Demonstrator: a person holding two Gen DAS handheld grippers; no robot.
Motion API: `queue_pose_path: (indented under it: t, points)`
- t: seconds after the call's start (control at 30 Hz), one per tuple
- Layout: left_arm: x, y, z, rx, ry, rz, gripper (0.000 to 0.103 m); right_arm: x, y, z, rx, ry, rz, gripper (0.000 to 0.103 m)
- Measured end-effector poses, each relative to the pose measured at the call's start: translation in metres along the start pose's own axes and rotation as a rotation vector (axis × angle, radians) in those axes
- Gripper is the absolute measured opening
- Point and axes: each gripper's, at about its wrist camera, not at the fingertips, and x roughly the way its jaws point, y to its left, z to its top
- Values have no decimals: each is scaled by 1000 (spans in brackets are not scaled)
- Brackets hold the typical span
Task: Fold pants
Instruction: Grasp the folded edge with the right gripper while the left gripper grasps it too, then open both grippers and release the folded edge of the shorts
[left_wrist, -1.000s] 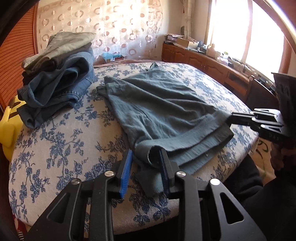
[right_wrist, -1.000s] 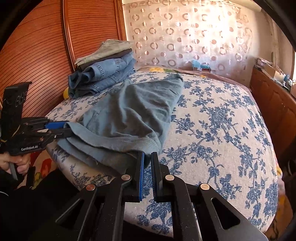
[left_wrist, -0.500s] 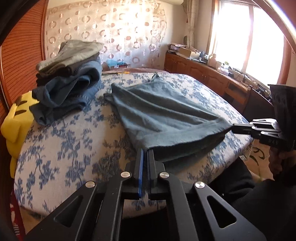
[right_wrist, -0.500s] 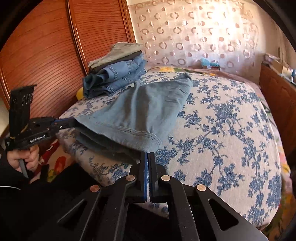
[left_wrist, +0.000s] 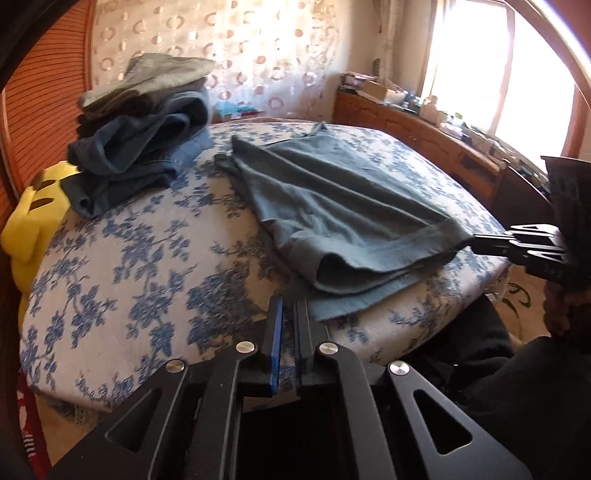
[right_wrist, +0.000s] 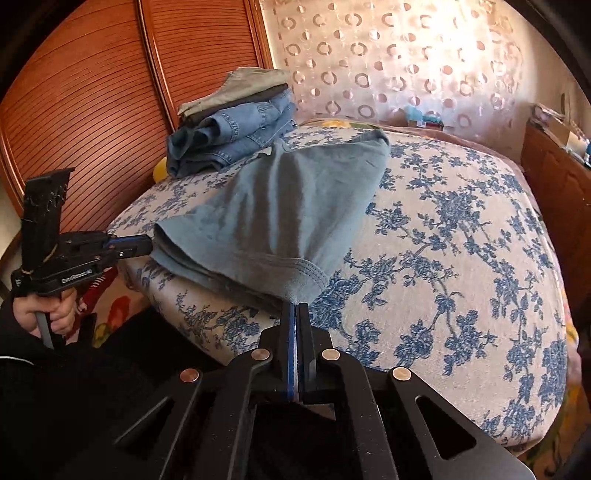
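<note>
With my right gripper (right_wrist: 295, 310) clamped on the grey-blue cotton pants' (right_wrist: 280, 206) hem, my left gripper (left_wrist: 288, 314), jaws opening on seemingly nothing, must regrasp the other corner before folding.

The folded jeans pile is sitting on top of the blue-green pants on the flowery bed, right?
Not quite. The folded jeans pile sits beside the blue-green pants, directly on the flowery bed, near its far corner. The right wrist view shows bedspread between them.

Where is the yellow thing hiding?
In the left wrist view the yellow thing sits at the far left, squeezed between the flowered bed and the wooden wall, partly tucked under the pile of folded clothes.
</note>
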Motion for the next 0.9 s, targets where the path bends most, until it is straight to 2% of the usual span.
queue_pose_path:
  t: [0.2, 0.33, 0.5, 0.57, 0.63, 0.73, 0.9]
  points:
    - [7, -9, 2, 36, 20, -28, 32, 2, 2, -1, 3, 4, -11, 0]
    - [9, -14, 10, 45, 7, -24, 38, 5, 1, -2, 6, 11, -12, 0]
    - [16, -11, 20, 18, -7, -18, 38, 7, 0, -4, 6, 15, -15, 0]
    - [20, -11, 22, 24, -5, -17, 36, 7, -1, -4, 9, 15, -18, 0]
    - [21, -11, 23, 22, 0, -28, 24, 7, -2, -4, 12, 13, -18, 0]
    - [20, -8, 21, 13, -4, -6, 10, 6, -3, -5, 15, 11, -13, 0]
    - [3, -5, 15, -16, -47, -13, 5, 4, -2, -4, 19, 4, 28, 0]
